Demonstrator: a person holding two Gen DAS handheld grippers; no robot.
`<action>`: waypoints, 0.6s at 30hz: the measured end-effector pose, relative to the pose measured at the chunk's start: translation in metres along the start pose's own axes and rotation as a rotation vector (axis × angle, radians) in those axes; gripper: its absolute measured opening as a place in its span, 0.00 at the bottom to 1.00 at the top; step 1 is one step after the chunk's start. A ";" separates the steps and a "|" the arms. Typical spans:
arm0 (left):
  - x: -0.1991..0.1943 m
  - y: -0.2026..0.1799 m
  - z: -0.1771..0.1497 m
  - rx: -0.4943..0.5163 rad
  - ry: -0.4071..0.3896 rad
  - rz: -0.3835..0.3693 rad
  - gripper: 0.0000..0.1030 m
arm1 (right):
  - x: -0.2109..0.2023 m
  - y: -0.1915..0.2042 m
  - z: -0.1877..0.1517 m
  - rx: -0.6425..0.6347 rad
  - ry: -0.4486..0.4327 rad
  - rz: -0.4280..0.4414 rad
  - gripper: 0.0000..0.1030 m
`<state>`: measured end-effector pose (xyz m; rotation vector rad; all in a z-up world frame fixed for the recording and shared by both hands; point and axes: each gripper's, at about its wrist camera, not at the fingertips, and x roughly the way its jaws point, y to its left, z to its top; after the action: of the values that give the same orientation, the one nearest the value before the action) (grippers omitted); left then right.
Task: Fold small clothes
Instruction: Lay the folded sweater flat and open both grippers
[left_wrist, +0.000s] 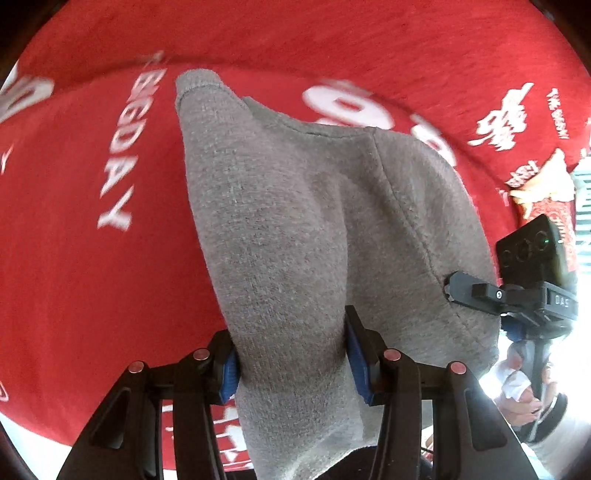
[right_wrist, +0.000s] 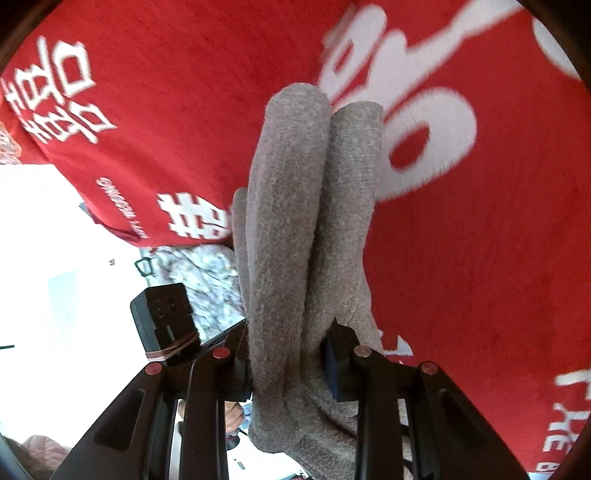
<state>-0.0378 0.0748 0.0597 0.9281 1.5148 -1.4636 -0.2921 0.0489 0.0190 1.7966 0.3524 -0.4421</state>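
A small grey knitted garment (left_wrist: 295, 229) hangs lifted above a red cloth with white lettering (left_wrist: 92, 277). My left gripper (left_wrist: 291, 365) is shut on one bunched end of it, between the blue pads (left_wrist: 229, 373). My right gripper (right_wrist: 288, 365) is shut on the other end, where the grey garment (right_wrist: 291, 229) hangs in thick doubled folds. The right gripper also shows in the left wrist view (left_wrist: 480, 291), clamped on the garment's hem at the right. The left gripper's body shows in the right wrist view (right_wrist: 166, 317).
The red cloth (right_wrist: 480, 258) fills most of both views under the garment. Its edge runs at the left of the right wrist view, with a bright white surface (right_wrist: 55, 258) beyond. A person's hand (left_wrist: 517, 387) holds the right gripper's handle.
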 end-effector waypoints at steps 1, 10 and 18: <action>0.004 0.004 -0.002 -0.008 0.009 0.018 0.48 | 0.005 0.000 0.000 0.006 0.000 -0.028 0.33; -0.027 0.039 -0.014 -0.056 -0.086 0.084 0.48 | -0.029 0.004 -0.010 -0.052 -0.102 -0.388 0.24; 0.007 0.053 -0.014 -0.080 -0.072 0.269 0.48 | -0.013 -0.008 -0.008 -0.150 -0.116 -0.639 0.13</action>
<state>0.0072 0.0914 0.0323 0.9781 1.3295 -1.2221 -0.3062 0.0585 0.0197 1.4775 0.8610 -0.9343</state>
